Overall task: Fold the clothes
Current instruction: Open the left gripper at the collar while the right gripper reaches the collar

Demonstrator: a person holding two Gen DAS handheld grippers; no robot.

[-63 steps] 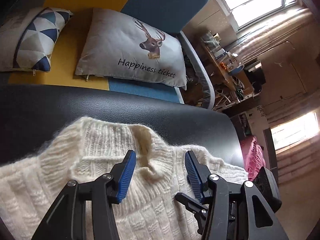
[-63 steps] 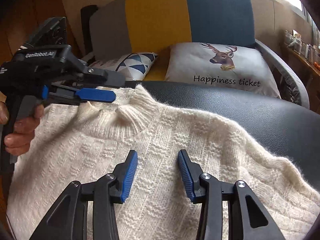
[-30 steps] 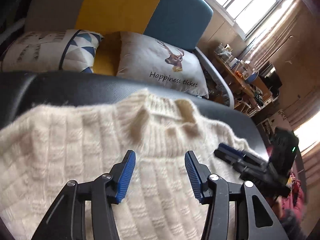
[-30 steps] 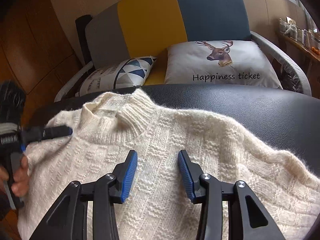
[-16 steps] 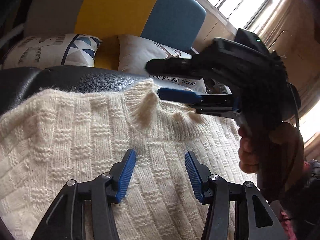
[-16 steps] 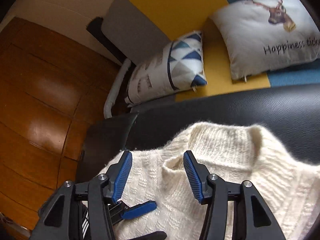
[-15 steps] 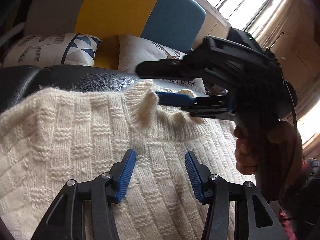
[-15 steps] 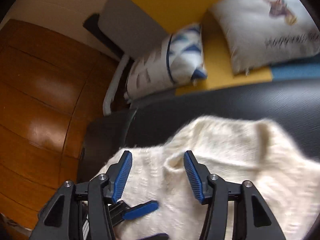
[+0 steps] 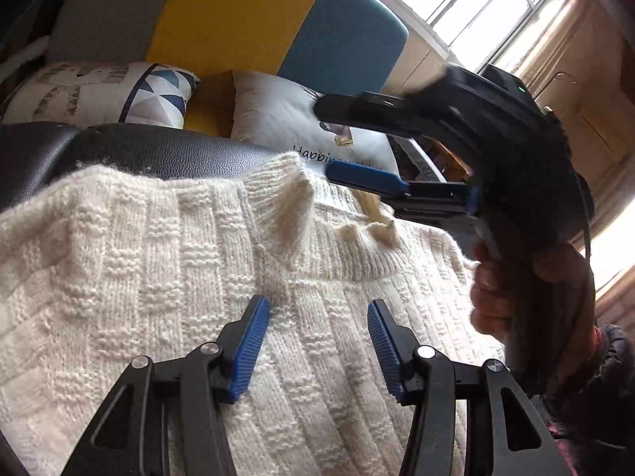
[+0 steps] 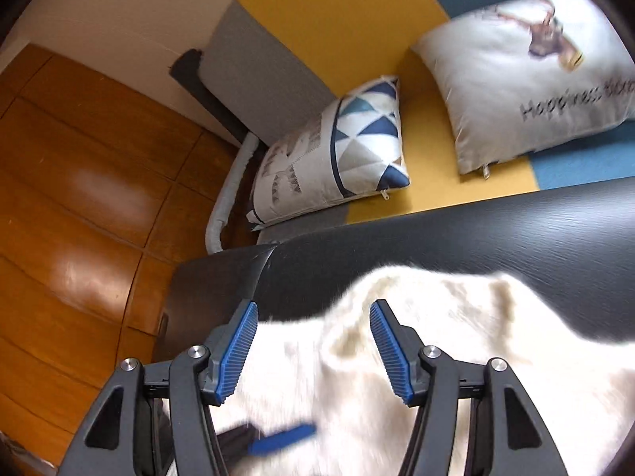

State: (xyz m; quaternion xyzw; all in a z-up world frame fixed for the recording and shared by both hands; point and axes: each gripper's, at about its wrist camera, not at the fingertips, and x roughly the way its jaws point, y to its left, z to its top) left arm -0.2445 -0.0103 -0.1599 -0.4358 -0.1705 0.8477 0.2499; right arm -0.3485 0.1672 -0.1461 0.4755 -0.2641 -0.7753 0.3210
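In the left wrist view the left gripper [image 9: 317,341] has its jaws spread wide with nothing between them, hovering over the chest of a cream knit sweater [image 9: 158,277] just below the collar [image 9: 285,202]; whether its blue pads [image 9: 250,347] touch the knit cannot be told. The sweater lies spread on a black padded surface [image 9: 158,150], its ribbed collar standing up in a peak at the far edge and its block-pattern knit running toward the camera. The right gripper [image 9: 365,146] reaches in from the right, held by a hand [image 9: 496,297], with one black finger above and one blue-padded finger below, well apart; the lower pad sits at the collar's far rim, and contact is unclear. Behind are a yellow and blue sofa [image 9: 246,20], a triangle cushion [image 9: 107,95] and a deer cushion [image 9: 289,119]. In the right wrist view the right gripper [image 10: 313,341] is likewise spread wide and grips nothing, hanging above the sweater [image 10: 416,377], which is blurred and washed out white here; the collar opening lies between and just beyond the pads. The sweater covers the near part of the black surface [image 10: 436,238]. A blue pad of the left gripper [image 10: 281,438] shows low in the frame, blurred, over the knit. The triangle cushion [image 10: 337,150], deer cushion [image 10: 528,63] and a wood floor [image 10: 79,198] lie beyond.
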